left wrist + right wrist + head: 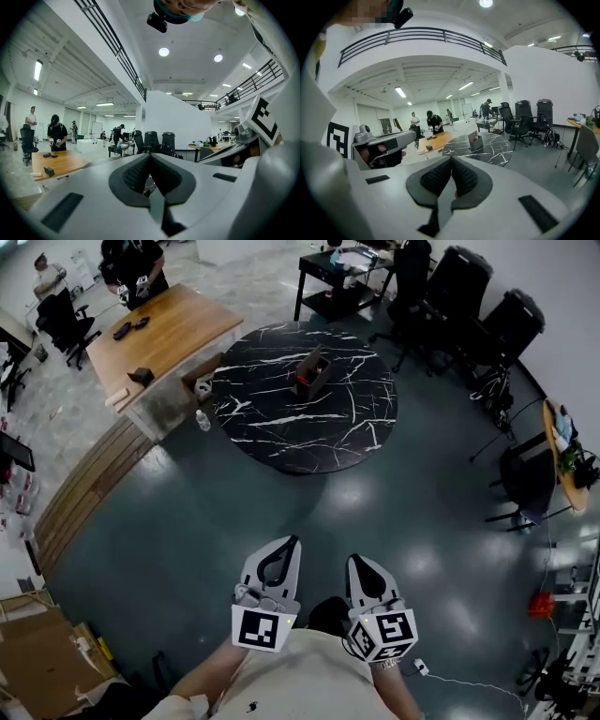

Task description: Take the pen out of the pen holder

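A dark box-shaped pen holder [312,374] stands on the round black marble table [281,427] far ahead, with something red showing inside it; no pen can be made out at this distance. The right gripper view shows the pen holder [476,142] small on that table [487,150]. My left gripper [292,540] and right gripper [354,559] are held close to my body, side by side over the floor, well short of the table. Both have their jaws pressed together with nothing between them, as the left gripper [150,157] and right gripper [451,159] show in their own views.
A wooden table [159,334] stands left of the marble one, with a person [131,268] at its far end. Black office chairs [469,287] and a black desk [342,277] are behind. A bottle [202,420] stands on the floor. Cardboard boxes [37,652] lie at the lower left.
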`<control>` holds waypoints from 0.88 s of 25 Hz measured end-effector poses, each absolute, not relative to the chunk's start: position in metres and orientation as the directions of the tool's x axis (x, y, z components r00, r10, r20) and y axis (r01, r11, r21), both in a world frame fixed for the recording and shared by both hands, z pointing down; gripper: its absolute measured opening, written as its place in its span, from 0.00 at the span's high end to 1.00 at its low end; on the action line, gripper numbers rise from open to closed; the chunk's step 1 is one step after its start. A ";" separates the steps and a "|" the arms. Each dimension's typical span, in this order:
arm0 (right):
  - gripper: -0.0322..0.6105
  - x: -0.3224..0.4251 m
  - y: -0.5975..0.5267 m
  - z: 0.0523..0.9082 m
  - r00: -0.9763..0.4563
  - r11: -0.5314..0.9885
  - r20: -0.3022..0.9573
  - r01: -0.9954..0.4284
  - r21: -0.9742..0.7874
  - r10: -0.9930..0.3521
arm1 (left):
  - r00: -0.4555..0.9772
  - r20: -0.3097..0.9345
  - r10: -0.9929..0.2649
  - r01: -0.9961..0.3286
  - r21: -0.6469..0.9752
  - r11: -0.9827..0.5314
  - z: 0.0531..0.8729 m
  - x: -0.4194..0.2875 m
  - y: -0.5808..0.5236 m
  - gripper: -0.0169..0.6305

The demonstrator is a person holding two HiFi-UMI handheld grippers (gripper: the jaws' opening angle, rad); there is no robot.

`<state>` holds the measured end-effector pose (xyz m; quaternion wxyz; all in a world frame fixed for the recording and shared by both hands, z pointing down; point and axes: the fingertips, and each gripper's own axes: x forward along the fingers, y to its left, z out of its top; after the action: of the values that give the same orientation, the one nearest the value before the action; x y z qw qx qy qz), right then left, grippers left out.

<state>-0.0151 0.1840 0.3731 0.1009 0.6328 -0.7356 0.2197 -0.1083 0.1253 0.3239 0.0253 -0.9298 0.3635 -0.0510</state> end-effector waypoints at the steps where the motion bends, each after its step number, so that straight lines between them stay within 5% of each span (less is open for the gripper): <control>1: 0.92 -0.016 0.178 0.373 -0.176 0.101 0.425 -0.976 -0.192 -0.888 | 0.734 0.071 -0.675 -0.669 -0.090 -0.737 0.323 -0.108 0.120 0.96; 22: 0.92 0.056 0.040 0.384 -0.263 0.206 0.417 -0.963 -0.176 -0.870 | 0.646 0.072 -0.760 -0.761 -0.005 -0.648 0.332 -0.037 0.003 0.96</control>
<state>0.0556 0.0398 0.3837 0.1139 0.5964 -0.7682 0.2029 -0.0370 0.0025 0.3323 -0.0129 -0.9072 0.4191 -0.0338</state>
